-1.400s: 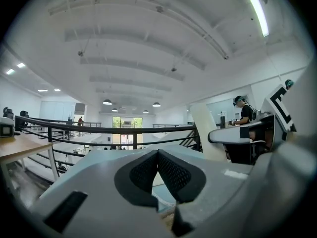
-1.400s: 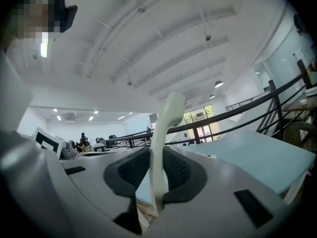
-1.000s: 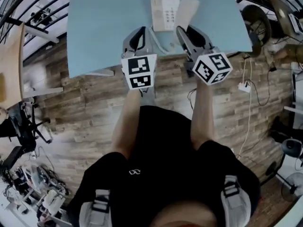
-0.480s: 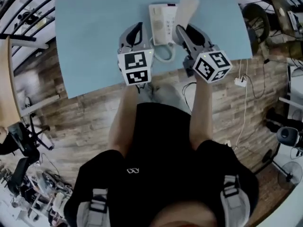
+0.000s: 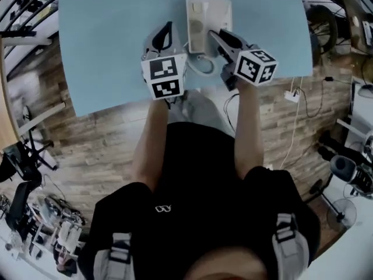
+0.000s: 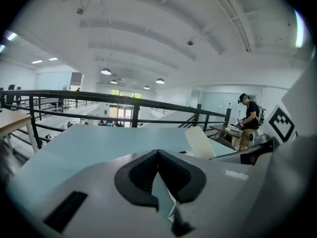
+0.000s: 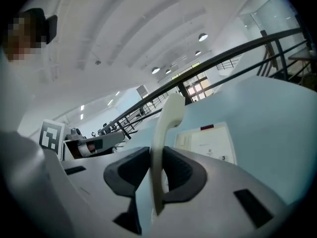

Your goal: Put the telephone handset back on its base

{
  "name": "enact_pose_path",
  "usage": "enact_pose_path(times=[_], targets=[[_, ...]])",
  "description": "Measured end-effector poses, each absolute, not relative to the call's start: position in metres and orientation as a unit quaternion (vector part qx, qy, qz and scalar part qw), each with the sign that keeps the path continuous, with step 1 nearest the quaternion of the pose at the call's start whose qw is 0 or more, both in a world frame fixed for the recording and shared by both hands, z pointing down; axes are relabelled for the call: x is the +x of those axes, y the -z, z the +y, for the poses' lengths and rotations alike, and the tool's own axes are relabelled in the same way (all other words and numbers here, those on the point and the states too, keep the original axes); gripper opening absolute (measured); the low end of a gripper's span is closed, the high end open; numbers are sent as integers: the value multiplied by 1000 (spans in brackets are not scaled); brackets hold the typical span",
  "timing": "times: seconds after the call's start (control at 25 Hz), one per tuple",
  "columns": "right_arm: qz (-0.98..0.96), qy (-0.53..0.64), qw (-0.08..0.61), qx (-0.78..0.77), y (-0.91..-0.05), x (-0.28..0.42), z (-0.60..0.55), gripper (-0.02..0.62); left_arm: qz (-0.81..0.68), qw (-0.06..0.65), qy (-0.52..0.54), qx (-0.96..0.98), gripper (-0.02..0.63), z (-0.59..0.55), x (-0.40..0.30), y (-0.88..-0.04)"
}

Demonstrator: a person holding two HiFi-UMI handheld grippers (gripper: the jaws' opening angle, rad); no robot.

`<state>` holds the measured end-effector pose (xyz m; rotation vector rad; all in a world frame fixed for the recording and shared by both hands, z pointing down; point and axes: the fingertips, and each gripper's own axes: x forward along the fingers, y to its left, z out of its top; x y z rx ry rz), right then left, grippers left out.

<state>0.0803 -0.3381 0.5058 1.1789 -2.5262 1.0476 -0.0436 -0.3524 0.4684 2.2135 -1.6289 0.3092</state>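
Right gripper (image 7: pixel 157 152): clamped on handset (image 7: pixel 166 128) | Change: handset lowered over base (image 7: pixel 213 143), just ahead of fingers | Left gripper (image 6: pixel 158 153): fingers together, empty | Judgement: unseated, seating close.

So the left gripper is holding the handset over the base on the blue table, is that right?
Not quite: the right gripper holds the handset over the base on the blue table; the left gripper is empty. The right gripper view shows it.
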Motion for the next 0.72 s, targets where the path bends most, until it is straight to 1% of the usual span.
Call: enact_pose_path(times=[0.2, 0.48, 0.72], targets=[[-840, -396, 98, 357, -543, 54, -351, 78, -589, 201, -114, 775, 0, -361, -60, -484], [-829, -436, 118, 329, -565, 35, -367, 78, -595, 213, -122, 765, 0, -362, -67, -495], [-817, -463, 115, 322, -574, 32, -371, 77, -595, 214, -123, 764, 0, -362, -72, -497]])
